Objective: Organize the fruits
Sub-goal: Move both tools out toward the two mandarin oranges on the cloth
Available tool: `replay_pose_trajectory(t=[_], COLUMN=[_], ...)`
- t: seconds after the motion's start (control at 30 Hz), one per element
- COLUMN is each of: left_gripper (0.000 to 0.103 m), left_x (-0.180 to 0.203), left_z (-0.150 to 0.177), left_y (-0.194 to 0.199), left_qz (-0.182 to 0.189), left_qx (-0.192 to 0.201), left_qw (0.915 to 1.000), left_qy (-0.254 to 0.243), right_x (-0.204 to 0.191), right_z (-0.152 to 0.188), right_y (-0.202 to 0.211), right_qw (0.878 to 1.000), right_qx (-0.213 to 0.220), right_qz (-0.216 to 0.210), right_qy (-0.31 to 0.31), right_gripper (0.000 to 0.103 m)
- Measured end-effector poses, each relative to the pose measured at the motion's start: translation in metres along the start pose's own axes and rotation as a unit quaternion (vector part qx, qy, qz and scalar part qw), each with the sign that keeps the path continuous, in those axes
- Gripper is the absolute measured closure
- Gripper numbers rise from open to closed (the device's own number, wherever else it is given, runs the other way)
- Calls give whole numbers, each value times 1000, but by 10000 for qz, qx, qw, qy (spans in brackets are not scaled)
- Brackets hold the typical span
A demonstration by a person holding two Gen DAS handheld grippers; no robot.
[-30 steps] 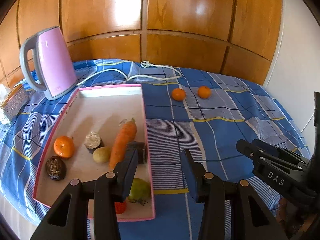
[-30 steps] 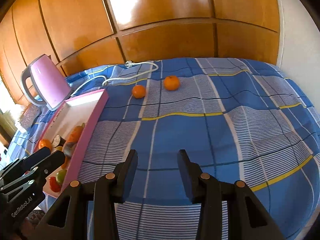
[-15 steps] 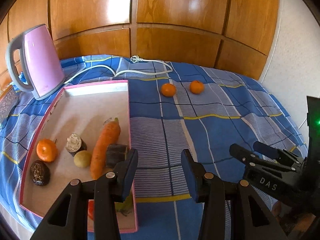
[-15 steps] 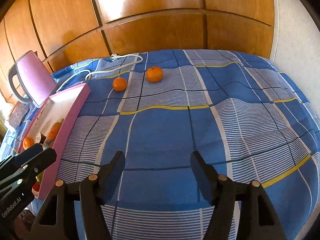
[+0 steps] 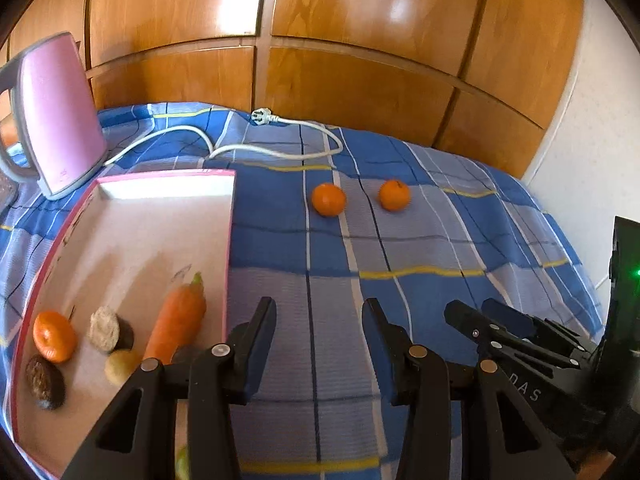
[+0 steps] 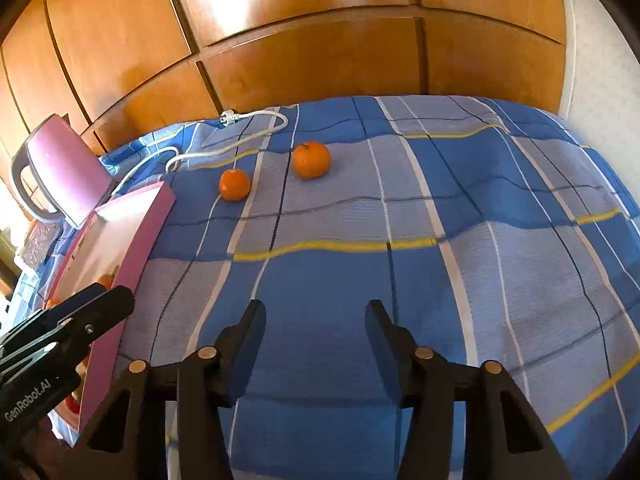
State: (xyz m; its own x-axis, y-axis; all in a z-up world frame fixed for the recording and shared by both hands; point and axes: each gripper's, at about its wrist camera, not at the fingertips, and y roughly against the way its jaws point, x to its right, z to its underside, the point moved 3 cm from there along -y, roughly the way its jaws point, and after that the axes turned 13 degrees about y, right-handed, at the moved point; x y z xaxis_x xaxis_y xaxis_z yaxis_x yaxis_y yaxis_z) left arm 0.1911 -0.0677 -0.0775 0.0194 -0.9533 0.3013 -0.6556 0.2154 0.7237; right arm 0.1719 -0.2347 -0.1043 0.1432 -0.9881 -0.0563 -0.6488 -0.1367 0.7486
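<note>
While both grippers' fingers stand apart, the right gripper (image 6: pixel 316 338) closing on nothing, we'd pinch each firm, rollable tangerine (image 6: pixel 235 185) across its middle.

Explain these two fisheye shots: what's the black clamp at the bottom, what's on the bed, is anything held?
No robot arm here: a person carries a black two-finger tool in each hand, each with its own camera looking along the fingers. One picture is from the left tool, the other from the right tool; each also glimpses the other at its edge. On the blue checked cloth lie two loose round oranges, a white power cord, a pink electric kettle and a pink-rimmed tray holding a long orange carrot and other produce. Neither tool holds anything; the right jaws are closing on nothing.
</note>
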Motion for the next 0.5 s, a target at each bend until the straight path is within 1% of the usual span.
replay_pose_trajectory(t=[0.1,0.4,0.5], left_gripper=[58,58,58], left_x=[4,9,10], left_z=[-11,-43,-52], left_y=[-12,-57,-67], left_qz=[-22,-84,-53], left_qx=[32,-49,-42], left_qw=[10000,9996,9993], left_qy=[-3,269,357], right_x=[5,16,19], right_z=[-14,-71,-86], right_y=[-9,-43,-57], right_qw=[10000,9997,9997], right_qx=[55,208,183], right_qz=[-16,9,30], right_qy=[-8,120,162], right_gripper=[53,54,54])
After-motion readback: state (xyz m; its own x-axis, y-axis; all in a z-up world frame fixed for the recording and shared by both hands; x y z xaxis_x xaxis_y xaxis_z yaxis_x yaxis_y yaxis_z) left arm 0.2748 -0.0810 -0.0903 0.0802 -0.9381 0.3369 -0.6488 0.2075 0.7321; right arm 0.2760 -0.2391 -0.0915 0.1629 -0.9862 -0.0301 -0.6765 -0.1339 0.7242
